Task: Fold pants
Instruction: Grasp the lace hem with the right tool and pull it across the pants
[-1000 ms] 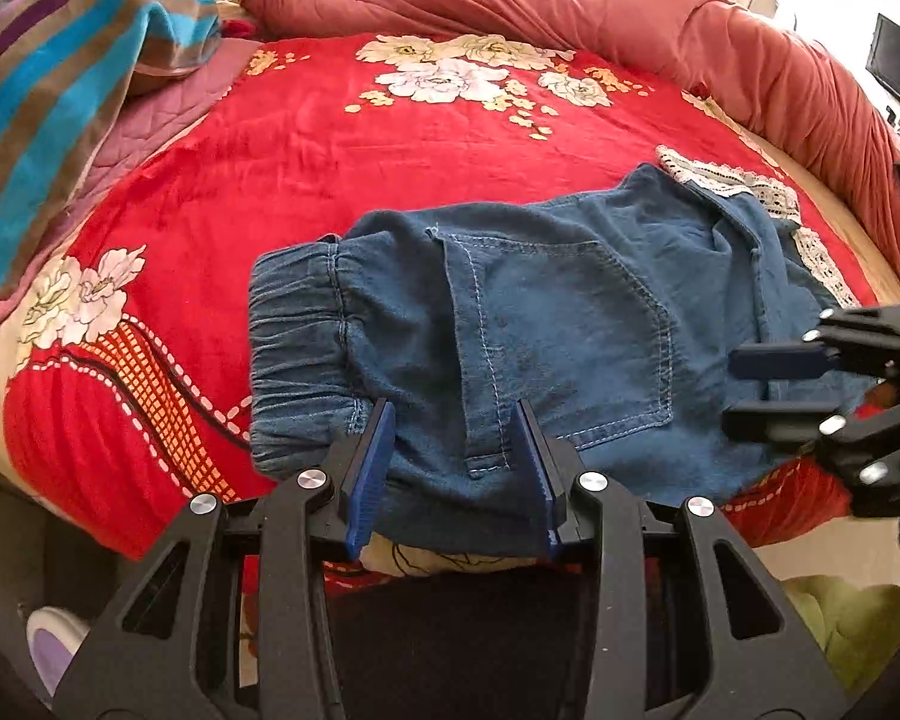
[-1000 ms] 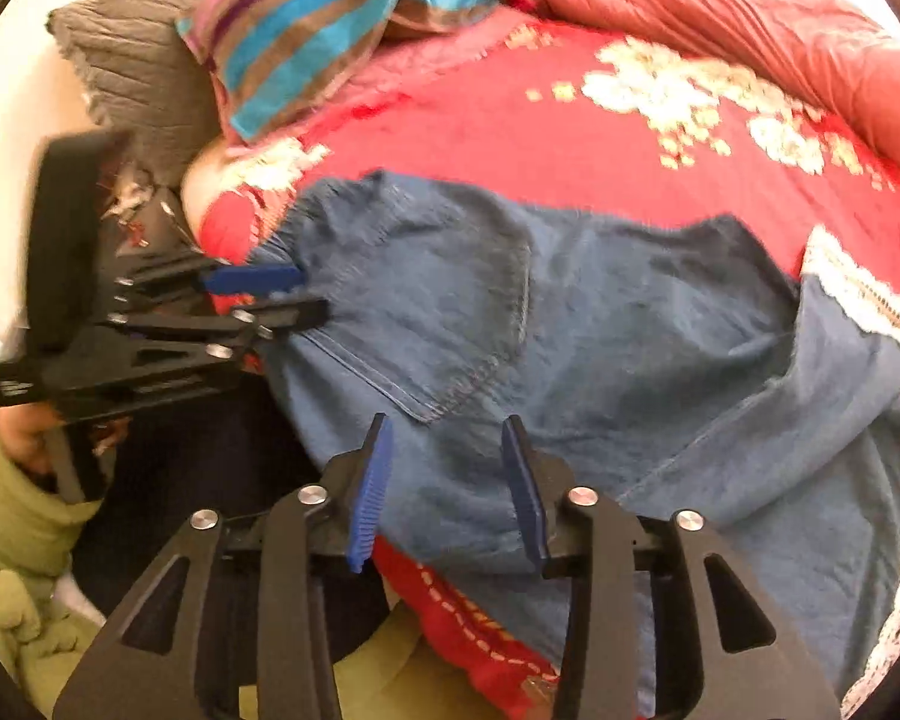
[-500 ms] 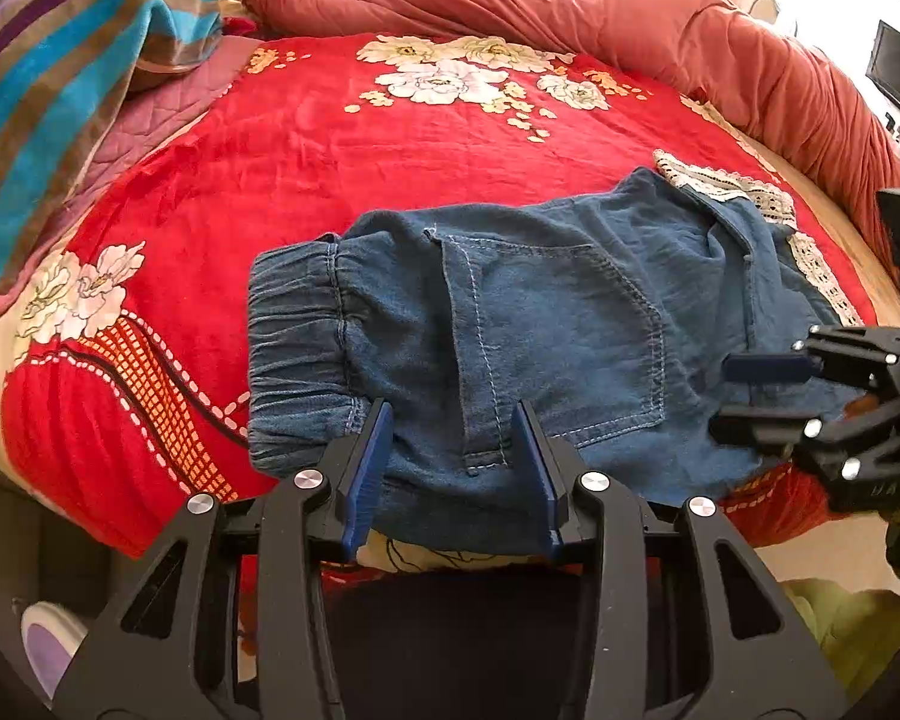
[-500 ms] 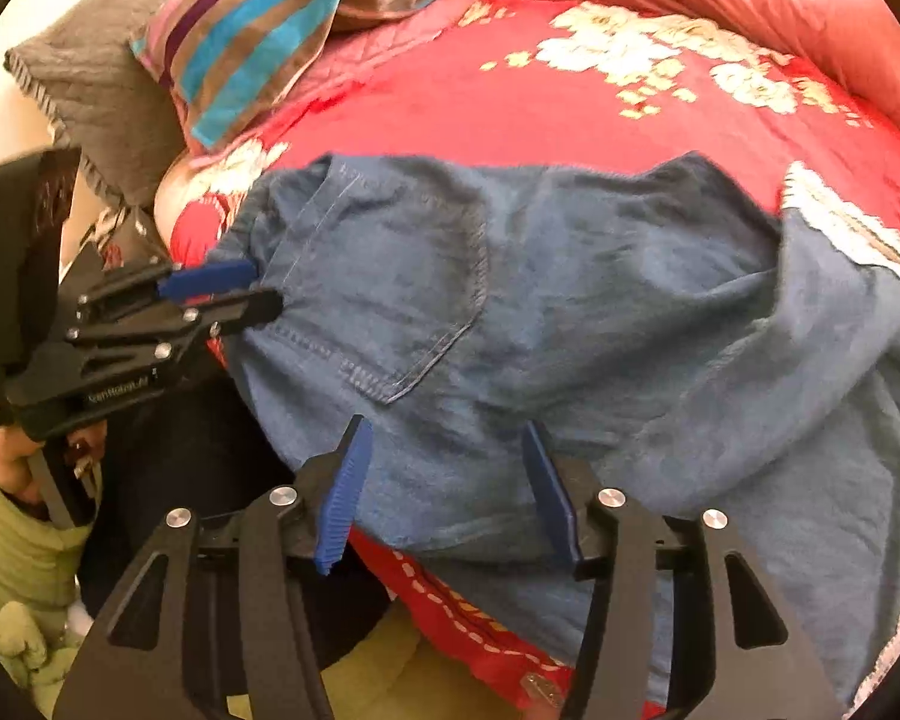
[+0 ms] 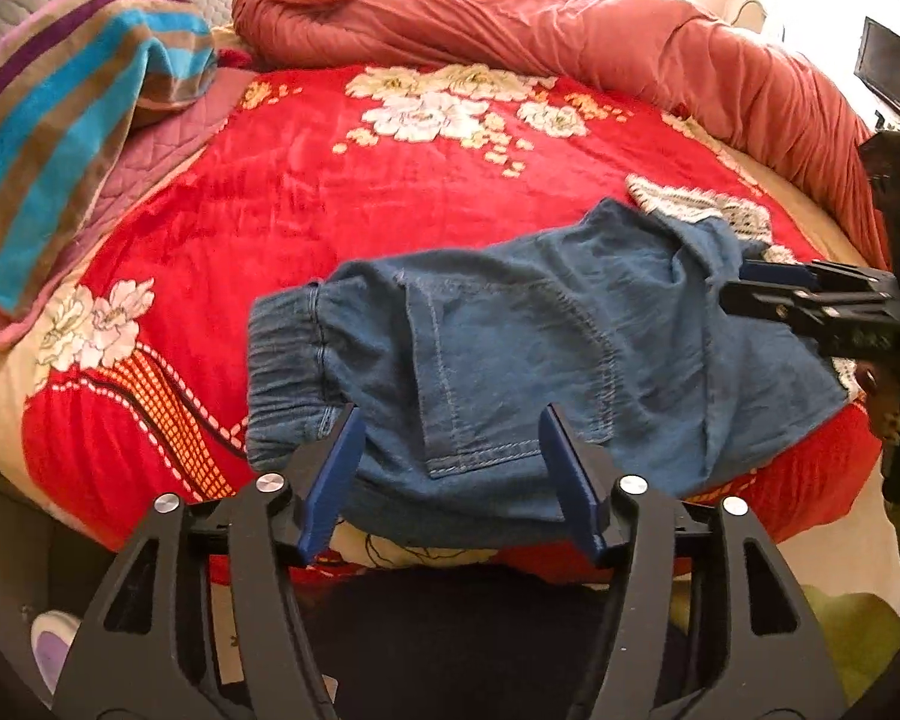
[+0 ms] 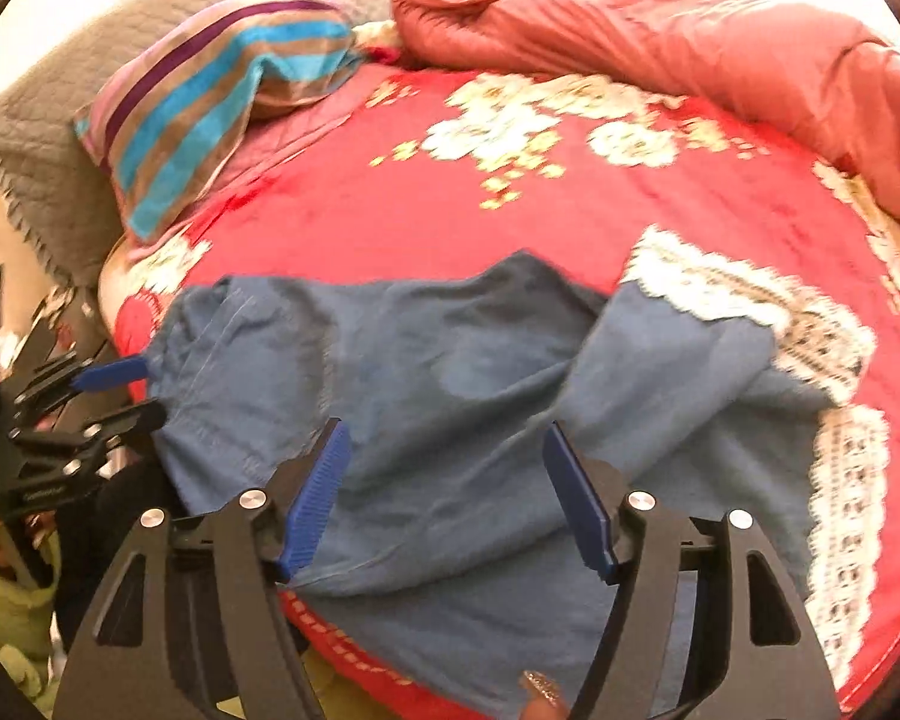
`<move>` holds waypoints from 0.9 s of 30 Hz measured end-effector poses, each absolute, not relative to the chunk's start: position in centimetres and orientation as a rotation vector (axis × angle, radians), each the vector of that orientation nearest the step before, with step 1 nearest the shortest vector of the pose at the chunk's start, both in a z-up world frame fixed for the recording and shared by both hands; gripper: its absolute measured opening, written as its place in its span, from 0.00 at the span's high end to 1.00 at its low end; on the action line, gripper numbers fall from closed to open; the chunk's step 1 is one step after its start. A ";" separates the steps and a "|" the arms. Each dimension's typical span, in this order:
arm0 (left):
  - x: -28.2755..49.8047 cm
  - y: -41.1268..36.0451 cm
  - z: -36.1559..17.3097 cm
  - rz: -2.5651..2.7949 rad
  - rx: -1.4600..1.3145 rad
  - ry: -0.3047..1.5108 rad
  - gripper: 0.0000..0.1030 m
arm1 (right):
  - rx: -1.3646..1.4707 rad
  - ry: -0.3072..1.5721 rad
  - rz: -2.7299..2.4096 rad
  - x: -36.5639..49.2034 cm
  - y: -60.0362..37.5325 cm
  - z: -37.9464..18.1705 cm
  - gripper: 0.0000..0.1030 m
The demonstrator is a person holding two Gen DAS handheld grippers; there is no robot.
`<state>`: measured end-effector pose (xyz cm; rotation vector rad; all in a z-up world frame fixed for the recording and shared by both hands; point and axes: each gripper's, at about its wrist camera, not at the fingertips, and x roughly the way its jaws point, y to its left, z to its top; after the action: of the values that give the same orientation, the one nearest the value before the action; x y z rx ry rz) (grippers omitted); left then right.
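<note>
Both tongs wider over pants point(image 5: 510, 354)

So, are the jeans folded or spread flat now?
Folded once, not flat: the jeans lie doubled on the bed, one pocket on top, and the lace-hemmed leg ends are turned back loosely and rumpled.

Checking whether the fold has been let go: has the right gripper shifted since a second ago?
Yes. The right gripper has slid right along the pants, toward the lace trim; its jaws have just been opening, gripping nothing.
</note>
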<state>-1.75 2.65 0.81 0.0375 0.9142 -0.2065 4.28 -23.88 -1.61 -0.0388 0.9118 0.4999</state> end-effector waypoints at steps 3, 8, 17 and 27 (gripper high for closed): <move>-1.7 2.0 1.4 -0.228 0.031 0.905 0.47 | -0.036 0.895 0.458 5.6 -24.9 -1.2 0.36; -1.1 -0.1 1.5 -0.308 0.018 0.928 0.46 | -0.025 0.905 0.383 9.0 -26.1 -1.5 0.36; 0.4 -6.0 -0.7 -0.508 0.002 1.024 0.46 | -0.012 0.934 0.284 16.8 -26.6 -3.3 0.36; 3.0 -11.7 -4.1 -0.600 0.029 1.127 0.46 | -0.079 1.002 0.172 22.4 -26.4 -6.7 0.57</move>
<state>3.04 -11.70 -4.14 0.0286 1.1271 -0.5997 22.36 -26.36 -6.74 -0.0785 1.0017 0.1715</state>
